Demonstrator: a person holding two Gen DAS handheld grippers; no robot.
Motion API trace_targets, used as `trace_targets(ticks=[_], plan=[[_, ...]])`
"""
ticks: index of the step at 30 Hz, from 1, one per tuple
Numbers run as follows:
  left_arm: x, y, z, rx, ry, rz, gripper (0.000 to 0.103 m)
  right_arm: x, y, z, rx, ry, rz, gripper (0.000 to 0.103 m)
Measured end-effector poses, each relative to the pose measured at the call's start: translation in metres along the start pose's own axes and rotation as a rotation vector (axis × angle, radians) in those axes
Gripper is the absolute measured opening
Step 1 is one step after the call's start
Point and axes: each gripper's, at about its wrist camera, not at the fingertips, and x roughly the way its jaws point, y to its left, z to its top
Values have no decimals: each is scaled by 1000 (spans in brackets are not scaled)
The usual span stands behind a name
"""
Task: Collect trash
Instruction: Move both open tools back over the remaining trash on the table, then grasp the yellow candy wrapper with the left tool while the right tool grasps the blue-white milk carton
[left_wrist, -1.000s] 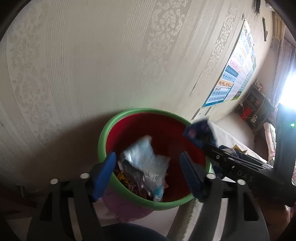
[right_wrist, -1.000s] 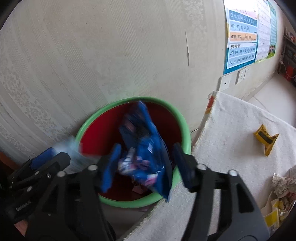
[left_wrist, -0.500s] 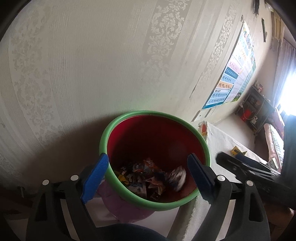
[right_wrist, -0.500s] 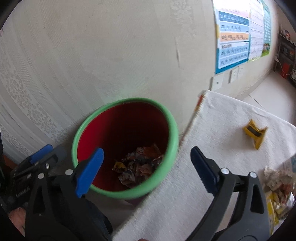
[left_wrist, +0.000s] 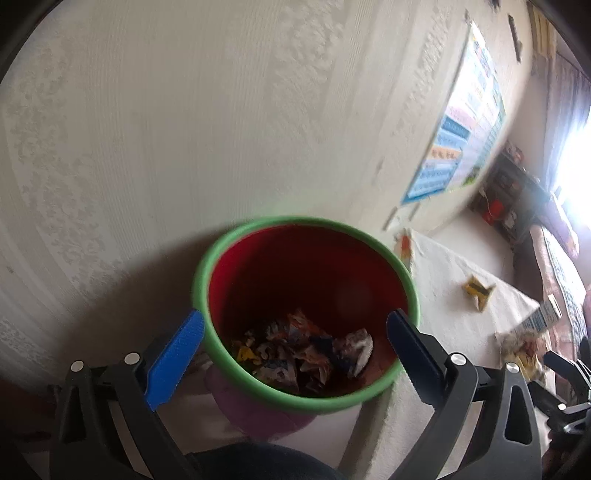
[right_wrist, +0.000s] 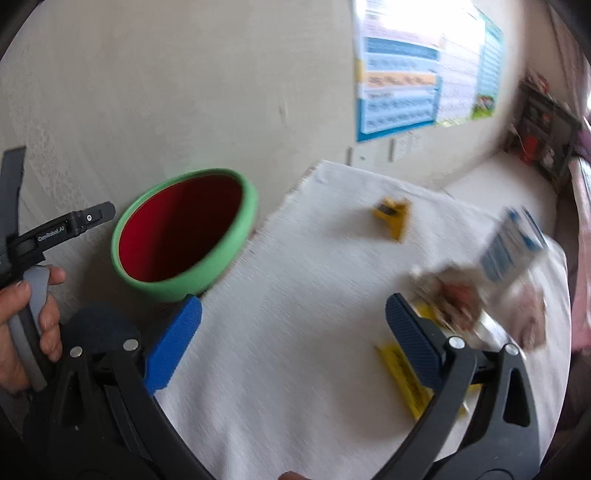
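Left tool (left_wrist: 295, 332) released, jaws just opened further, nothing between, poised over red bin (left_wrist: 306, 221) containing wrappers (left_wrist: 299, 350). Right tool (right_wrist: 293, 325) released, likewise empty, above white-clothed surface (right_wrist: 295, 295). Remaining trash (right_wrist: 480, 295) on surface, apart from bin.

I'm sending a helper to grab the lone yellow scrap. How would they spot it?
Start at the white cloth beside the green-rimmed red bin. The yellow scrap lies alone toward the wall, below the poster. Unlike the wrapper pile at the cloth's right, nothing touches it.
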Motion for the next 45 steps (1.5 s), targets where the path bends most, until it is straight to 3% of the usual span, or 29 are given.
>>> trace_targets(ticks=[5,14,21,30,36,45], plan=[[-7,-29,-4,96,33,-45,95,-33,-47,-25,79,-5,-50,98],[-11,-110,-23,172,92,-209,95,-79,-129,-43,224,-71,-166,98],[-8,-171,-35,255,127,-284,95,-92,-156,-50,265,-101,-190,98],[-8,-193,-21,305,124,-285,95,-73,-169,-29,253,-101,-174,98],[10,-215,-13,400,169,-279,95,-40,-176,-7,254,-64,-187,98],[77,-245,8,359,281,-335,95,3,-189,16,254,-19,-215,97]])
